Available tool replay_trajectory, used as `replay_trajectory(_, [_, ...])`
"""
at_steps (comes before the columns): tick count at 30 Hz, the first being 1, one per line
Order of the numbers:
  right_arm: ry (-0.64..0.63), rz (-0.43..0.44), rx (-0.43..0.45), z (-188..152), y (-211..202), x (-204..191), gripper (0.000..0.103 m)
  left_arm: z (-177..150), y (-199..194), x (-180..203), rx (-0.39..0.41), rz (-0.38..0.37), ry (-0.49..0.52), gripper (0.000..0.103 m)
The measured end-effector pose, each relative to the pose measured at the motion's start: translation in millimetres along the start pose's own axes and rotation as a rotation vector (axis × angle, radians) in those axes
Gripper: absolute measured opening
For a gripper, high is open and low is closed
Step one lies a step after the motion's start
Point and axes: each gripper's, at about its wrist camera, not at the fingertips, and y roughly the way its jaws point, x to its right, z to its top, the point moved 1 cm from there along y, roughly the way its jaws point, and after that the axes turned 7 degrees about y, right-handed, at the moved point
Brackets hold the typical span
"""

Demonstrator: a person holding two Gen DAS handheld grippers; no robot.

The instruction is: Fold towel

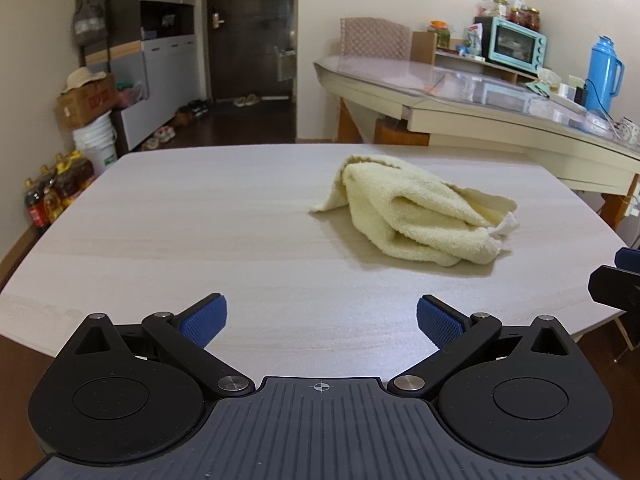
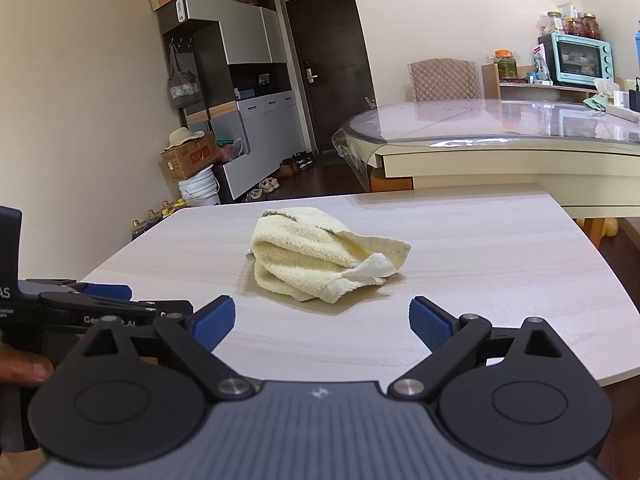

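Note:
A pale yellow towel (image 1: 416, 210) lies crumpled in a loose heap on the light wood table (image 1: 200, 232). My left gripper (image 1: 322, 320) is open and empty, low over the table's near edge, with the towel ahead and to the right. In the right wrist view the towel (image 2: 320, 256) lies straight ahead. My right gripper (image 2: 322, 320) is open and empty, a short way short of the towel. The left gripper also shows in the right wrist view (image 2: 108, 292) at the left. The right gripper shows at the right edge of the left wrist view (image 1: 624, 276).
A glass-topped table (image 1: 460, 88) stands behind to the right, with a teal toaster oven (image 1: 516, 44) and a blue thermos (image 1: 604, 72). Oil bottles (image 1: 56, 188), a white bucket (image 1: 96, 140) and boxes sit on the floor at the left.

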Motion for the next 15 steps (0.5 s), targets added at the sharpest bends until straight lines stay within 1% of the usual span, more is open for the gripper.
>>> replay_trajectory(15, [0.013,0.002,-0.003,2.4,-6.3,4.0,0.097,0.2,0.9,7.7,-0.006,-0.003,0.007,0.103])
